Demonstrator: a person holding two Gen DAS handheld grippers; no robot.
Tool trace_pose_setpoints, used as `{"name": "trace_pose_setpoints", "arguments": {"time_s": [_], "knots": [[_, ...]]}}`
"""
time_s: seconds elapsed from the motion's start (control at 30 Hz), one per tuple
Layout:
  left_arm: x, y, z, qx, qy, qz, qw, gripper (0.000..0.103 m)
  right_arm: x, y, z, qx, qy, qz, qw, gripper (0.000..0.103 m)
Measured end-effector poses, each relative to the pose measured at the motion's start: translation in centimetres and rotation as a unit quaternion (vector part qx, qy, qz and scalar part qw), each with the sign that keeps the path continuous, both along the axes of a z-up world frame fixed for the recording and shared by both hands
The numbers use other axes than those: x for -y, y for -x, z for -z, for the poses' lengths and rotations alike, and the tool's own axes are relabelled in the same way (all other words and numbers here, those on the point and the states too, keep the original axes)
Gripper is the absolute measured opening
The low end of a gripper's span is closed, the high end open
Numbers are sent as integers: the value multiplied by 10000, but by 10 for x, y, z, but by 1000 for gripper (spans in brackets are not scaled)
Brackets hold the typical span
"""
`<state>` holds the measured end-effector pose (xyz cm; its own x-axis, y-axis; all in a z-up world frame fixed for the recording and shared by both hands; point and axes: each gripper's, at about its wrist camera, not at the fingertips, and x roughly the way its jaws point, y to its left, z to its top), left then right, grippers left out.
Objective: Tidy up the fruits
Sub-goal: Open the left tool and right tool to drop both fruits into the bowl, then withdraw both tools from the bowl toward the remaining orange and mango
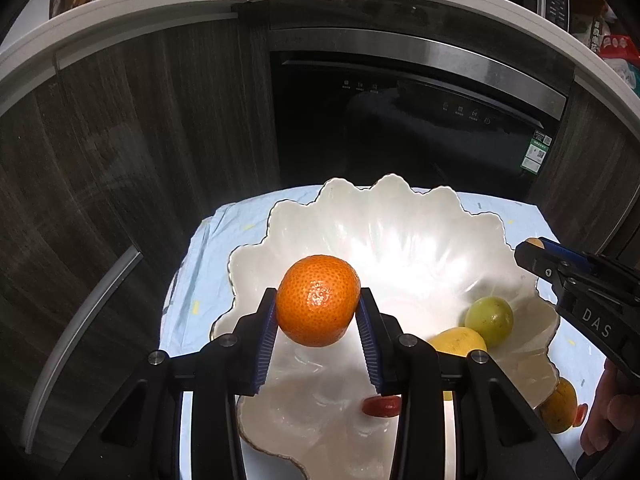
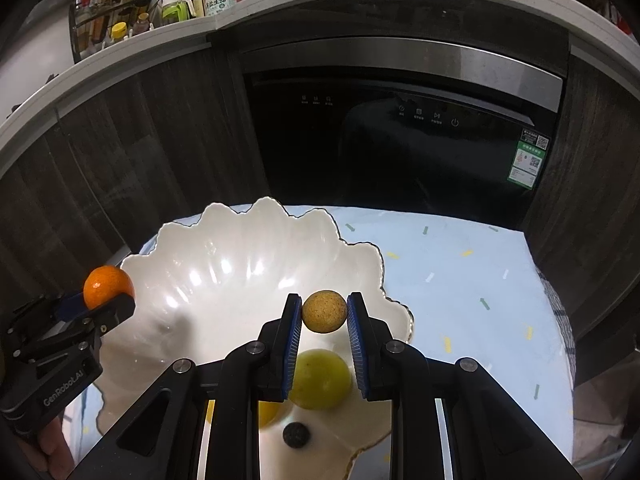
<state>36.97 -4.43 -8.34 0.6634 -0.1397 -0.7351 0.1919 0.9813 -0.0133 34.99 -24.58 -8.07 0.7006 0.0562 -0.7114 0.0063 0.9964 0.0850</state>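
The left tongs [image 1: 318,312] clamp an orange mandarin [image 1: 318,300] between their blue pads, holding it above the near left part of the white scalloped bowl [image 1: 400,216] at the frame's centre. The right tongs [image 2: 324,312] are narrow, pinching a small tan round fruit [image 2: 324,311] over the bowl's right rim. Inside the bowl lie a green fruit [image 1: 490,320], a yellow fruit [image 1: 458,342] touching it, and a small red fruit [image 1: 382,406]. The bowl sits on a pale blue cloth [image 2: 460,280] over the counter, in front of a dark dishwasher [image 2: 400,140].
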Motion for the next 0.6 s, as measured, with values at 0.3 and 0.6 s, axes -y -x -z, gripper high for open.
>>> {"name": "trace_pose_setpoints", "arguments": {"time_s": [0.3, 0.6], "knots": [[1, -2, 4, -65, -44, -2, 10000, 48, 0, -5, 3, -68, 38, 42, 10000, 29], [1, 6, -8, 124, -119, -19, 9999, 63, 3, 3, -3, 42, 48, 120, 9999, 53]]}}
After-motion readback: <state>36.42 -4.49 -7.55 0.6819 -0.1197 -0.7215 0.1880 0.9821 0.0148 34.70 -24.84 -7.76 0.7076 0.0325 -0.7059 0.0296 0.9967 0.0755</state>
